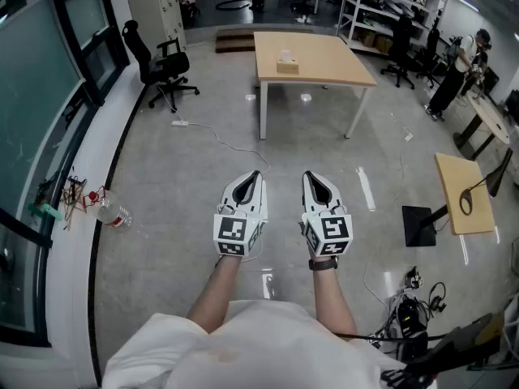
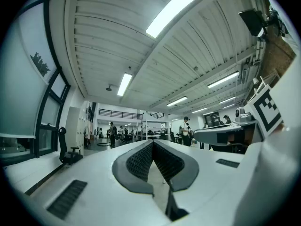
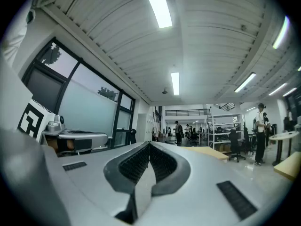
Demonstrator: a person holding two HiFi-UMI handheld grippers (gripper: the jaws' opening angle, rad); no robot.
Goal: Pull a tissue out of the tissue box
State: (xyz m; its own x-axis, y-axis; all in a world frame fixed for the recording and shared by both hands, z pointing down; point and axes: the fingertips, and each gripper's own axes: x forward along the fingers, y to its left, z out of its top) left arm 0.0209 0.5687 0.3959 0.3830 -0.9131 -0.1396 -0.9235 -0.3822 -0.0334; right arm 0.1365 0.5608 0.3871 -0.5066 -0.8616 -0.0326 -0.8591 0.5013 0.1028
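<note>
two tongs are held side by side over a grey floor (image 1: 178, 241), well short of the light wooden table (image 1: 332, 67) that stands ahead of them

the left gripper (image 1: 255, 175) is seen with its jaws brought together at the tips and nothing between them, as its own view confirms (image 2: 153, 142); the right gripper (image 1: 310, 177) is likewise closed and empty (image 3: 149, 145)

a cube with square markers is carried at the rear of each, and a dark band (image 1: 323, 264) is worn on the right wrist

a clear plastic bottle (image 1: 113, 214) is left lying well to the left of the table and nearer than it, by the window wall; a white cable (image 1: 227, 143) is trailed over the floor just before the table's near left leg

a small table (image 1: 458, 189) of the same pale wood is placed to the right of the table and nearer than it

the tissue box (image 1: 287, 64) is set on the table top, left of its middle, far from both tongs, with white showing at its top

a black office chair (image 1: 158, 61) is parked to the left of the table, and white shelving (image 1: 381, 6) is ranged beyond its far right corner
</note>
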